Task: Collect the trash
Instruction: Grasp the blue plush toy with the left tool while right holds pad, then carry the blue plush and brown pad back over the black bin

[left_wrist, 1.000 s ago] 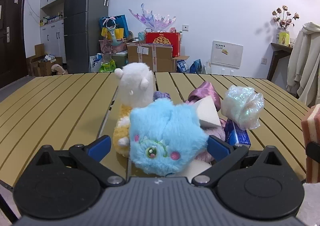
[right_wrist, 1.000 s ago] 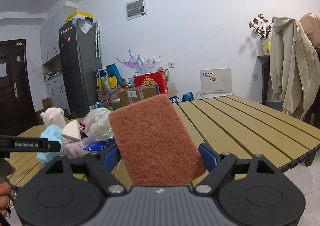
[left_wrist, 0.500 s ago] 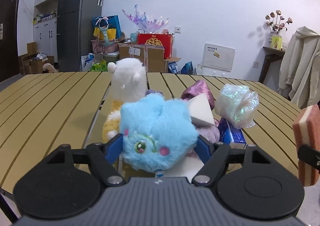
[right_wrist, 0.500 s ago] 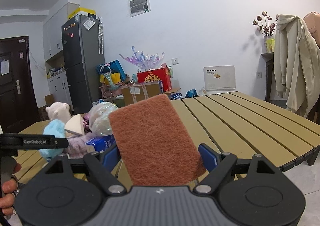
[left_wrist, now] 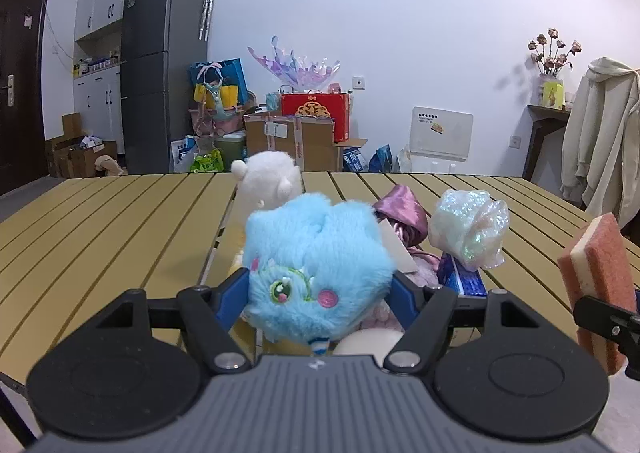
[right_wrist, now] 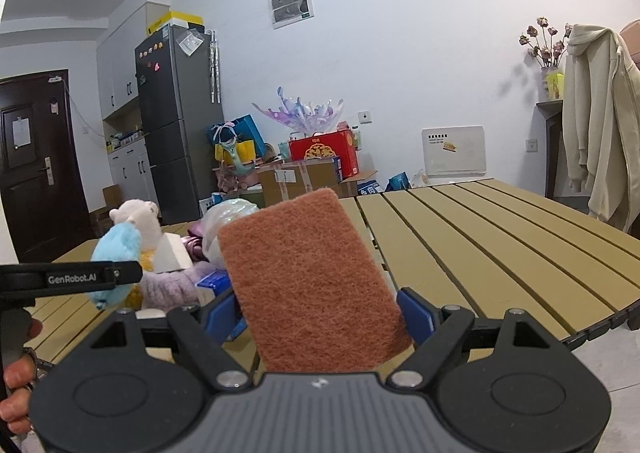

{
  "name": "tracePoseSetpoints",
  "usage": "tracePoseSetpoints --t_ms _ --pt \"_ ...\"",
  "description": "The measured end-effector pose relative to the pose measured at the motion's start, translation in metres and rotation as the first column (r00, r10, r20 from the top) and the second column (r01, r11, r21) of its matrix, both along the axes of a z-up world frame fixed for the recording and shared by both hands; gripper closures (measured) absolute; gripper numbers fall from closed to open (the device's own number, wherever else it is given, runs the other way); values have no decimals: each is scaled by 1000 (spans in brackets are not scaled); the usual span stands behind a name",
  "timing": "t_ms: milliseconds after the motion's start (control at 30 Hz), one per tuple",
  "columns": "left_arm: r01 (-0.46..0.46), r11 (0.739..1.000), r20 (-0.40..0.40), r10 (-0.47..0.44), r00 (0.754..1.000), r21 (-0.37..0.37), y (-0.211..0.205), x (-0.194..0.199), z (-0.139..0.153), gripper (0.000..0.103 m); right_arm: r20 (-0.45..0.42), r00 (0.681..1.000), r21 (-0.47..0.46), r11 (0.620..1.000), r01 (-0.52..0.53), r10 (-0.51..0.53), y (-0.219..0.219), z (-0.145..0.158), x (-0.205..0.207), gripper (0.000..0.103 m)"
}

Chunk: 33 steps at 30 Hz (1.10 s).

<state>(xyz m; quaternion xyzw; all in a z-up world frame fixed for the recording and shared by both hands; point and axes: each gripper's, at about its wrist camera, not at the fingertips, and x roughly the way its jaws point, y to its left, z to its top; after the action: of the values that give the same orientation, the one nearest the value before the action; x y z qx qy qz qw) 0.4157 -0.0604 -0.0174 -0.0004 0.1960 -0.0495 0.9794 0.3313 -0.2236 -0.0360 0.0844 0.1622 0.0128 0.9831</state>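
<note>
Since a second ago, the left gripper (left_wrist: 318, 293) has drawn its blue pads in from well clear of the blue plush toy (left_wrist: 316, 265) until they press into its flanks, and its jaws are closing further with the toy between them. The right gripper (right_wrist: 320, 317) has not changed: it holds the scouring sponge (right_wrist: 316, 285) upright, clamped by its two long edges.

The toy sits at the near end of the clutter on the slatted yellow table (left_wrist: 100, 221), just in front of the white plush toy (left_wrist: 268, 183), with a white foam wedge (left_wrist: 394, 253) touching its right side and a crumpled iridescent wrapper (left_wrist: 468, 229) a little further right, on a blue packet (left_wrist: 462, 279).

Judging by its look, the toy is light, soft and very squashy; the fur gives before the filling does, so a grip across the widest part of the body, as now, should hold, though the pile could slip if squeezed lightly. Nothing about it seems fragile.

It is a round, pale-blue ball of long fur with an embroidered green eye, pink cheek patches and a small striped tag hanging below.
</note>
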Motion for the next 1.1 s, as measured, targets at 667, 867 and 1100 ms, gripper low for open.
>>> tracePoseSetpoints --t_ms 667,867,1100 --pt "-31 999 49 32 998 -28 11 -47 26 31 20 999 5 999 -45 45 7 9 -11 20" --pt "-28 999 76 30 997 -18 12 -72 36 31 35 998 -8 998 -55 55 7 16 -24 20" --pt "-27 1000 68 27 997 7 16 -102 42 31 42 997 -18 997 -69 69 12 24 -45 20"
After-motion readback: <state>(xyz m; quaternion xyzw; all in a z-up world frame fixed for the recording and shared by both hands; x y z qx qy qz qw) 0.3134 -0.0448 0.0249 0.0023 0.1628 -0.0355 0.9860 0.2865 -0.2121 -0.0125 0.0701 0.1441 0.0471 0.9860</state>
